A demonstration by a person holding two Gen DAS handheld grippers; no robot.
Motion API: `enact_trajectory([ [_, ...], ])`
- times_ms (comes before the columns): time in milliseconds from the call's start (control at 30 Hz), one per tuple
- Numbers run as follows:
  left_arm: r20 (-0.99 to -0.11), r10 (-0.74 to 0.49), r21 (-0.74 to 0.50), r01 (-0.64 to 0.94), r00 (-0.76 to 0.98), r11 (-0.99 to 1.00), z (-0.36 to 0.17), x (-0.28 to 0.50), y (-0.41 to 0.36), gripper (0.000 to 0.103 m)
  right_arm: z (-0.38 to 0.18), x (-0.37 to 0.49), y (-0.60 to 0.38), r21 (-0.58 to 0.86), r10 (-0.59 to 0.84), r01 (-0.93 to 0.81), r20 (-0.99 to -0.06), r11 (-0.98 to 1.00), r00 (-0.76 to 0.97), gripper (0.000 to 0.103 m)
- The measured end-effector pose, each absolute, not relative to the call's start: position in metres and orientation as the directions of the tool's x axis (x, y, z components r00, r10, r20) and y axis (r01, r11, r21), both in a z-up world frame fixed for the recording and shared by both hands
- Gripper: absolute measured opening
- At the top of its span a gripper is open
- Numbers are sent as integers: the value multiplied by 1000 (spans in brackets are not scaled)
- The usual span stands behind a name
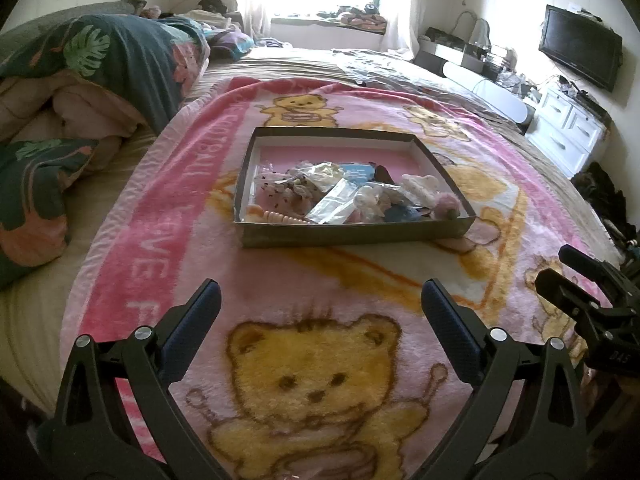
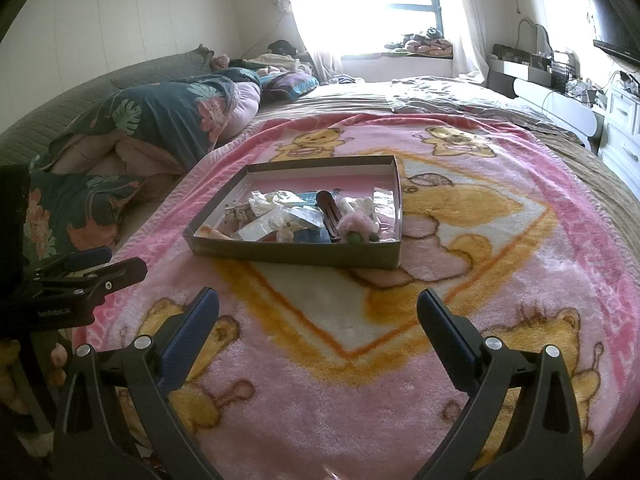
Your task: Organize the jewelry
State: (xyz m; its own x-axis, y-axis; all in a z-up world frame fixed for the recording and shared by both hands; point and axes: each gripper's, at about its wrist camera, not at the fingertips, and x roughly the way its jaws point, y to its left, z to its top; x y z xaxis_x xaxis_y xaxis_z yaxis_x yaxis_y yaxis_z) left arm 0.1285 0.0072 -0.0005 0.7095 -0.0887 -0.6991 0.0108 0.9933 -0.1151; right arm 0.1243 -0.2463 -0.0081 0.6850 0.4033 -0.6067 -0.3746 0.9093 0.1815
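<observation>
Both grippers, left (image 1: 320, 300) and right (image 2: 318, 306), gape wide, empty, at lower frame. Jewelry (image 1: 340, 200) in box (image 1: 352, 234), centre frame: light, slippery packets; pinch edges.

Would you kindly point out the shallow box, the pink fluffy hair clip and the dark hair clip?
shallow box (image 1: 352, 235): left wrist view, on its near outer wall.
pink fluffy hair clip (image 2: 357, 225): right wrist view, on its fluffy middle.
dark hair clip (image 2: 329, 210): right wrist view, mid-length.
</observation>
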Motion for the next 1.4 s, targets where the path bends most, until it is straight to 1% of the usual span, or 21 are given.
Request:
enact_trajectory([
  [1400, -705, -79, -100, 12, 705, 995, 0, 124, 12, 94, -6, 124, -248, 176, 399, -373, -606, 911, 689, 99],
])
